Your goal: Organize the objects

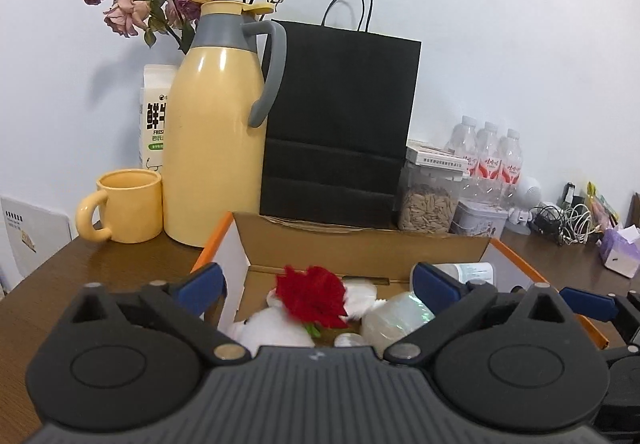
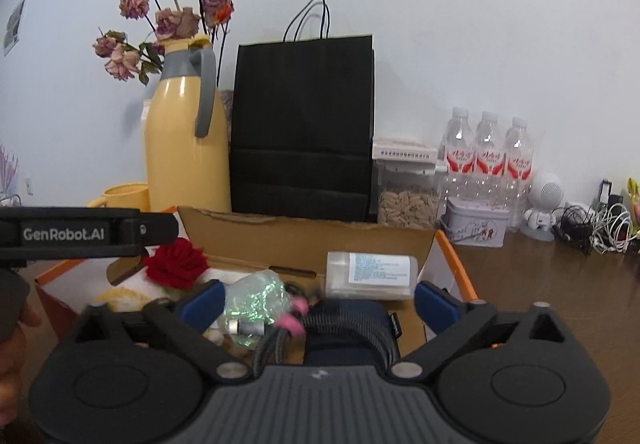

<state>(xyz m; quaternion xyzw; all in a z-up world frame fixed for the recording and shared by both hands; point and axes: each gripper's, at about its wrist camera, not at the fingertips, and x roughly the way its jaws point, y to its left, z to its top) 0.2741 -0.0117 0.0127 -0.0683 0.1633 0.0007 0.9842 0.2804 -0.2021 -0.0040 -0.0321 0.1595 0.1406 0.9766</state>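
1. The brown worktop (image 2: 540, 284) carries everything, against a pale wall.
2. One black paper bag (image 1: 340, 123) stands just behind the cardboard box (image 2: 304, 240), blocking the view past it.
3. One yellow flask (image 1: 216, 139) and one yellow mug (image 1: 128, 203) stand to the box's left, with dried roses behind them.
4. Three water bottles (image 2: 488, 155), one seed jar (image 2: 408, 199) and one tin (image 2: 476, 224) stand to the right.
5. The box holds a red flower (image 1: 312, 296), a white plush toy (image 1: 272, 328), a clear pouch (image 2: 372, 276) and a crinkled bag (image 2: 256, 300).
6. The left claw (image 1: 316, 284) is spread wide and empty above the box; the right claw (image 2: 316, 304) is likewise wide and empty.
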